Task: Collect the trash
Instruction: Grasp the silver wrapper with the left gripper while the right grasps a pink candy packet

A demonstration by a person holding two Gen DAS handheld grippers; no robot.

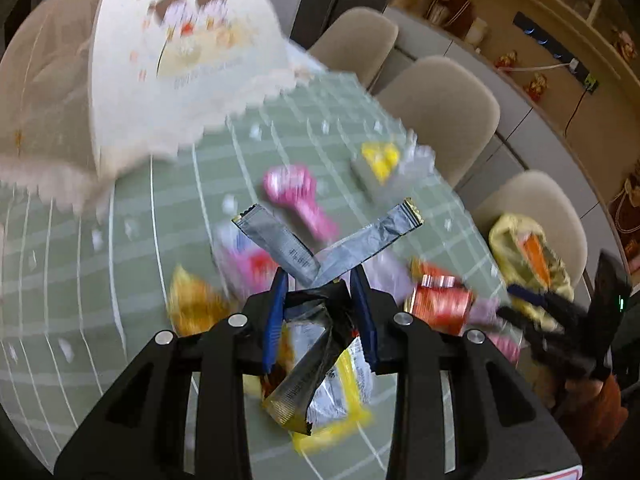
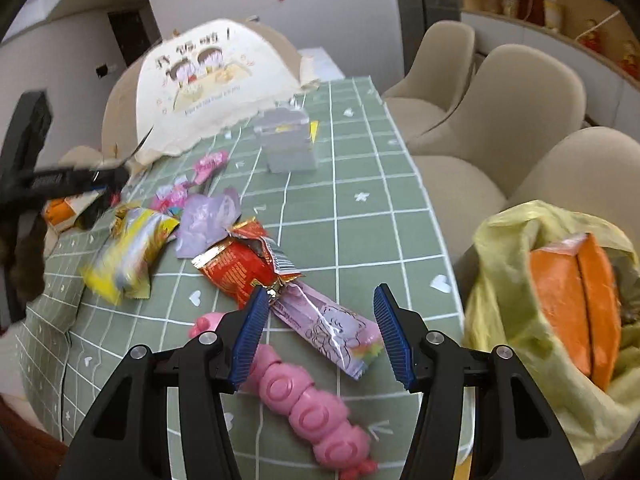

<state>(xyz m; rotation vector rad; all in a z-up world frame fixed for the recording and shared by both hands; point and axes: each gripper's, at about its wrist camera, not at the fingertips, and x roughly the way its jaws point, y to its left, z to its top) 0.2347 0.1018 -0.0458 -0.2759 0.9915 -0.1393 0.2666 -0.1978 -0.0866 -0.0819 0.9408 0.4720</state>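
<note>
My left gripper [image 1: 320,280] is shut on crumpled silver-and-black wrappers [image 1: 304,256], held above the green checked tablecloth [image 1: 132,280]. Their strips stick out forward in an X. My right gripper [image 2: 320,300] is open and empty, its jaws either side of a lilac wrapper [image 2: 332,324] lying on the cloth. A red wrapper [image 2: 236,268], a yellow-silver wrapper [image 2: 128,252] and a purple wrapper [image 2: 208,220] lie beyond it. A yellow-green trash bag [image 2: 532,304] with an orange packet inside hangs open at the right edge; it also shows in the left wrist view [image 1: 528,256].
A pink caterpillar toy [image 2: 308,404] lies between my right fingers and me. A grey box [image 2: 288,144] stands mid-table. A large mesh food cover [image 2: 208,84] stands at the far end. Beige chairs [image 2: 500,120] line the right side. The left gripper shows at the far left of the right wrist view [image 2: 68,180].
</note>
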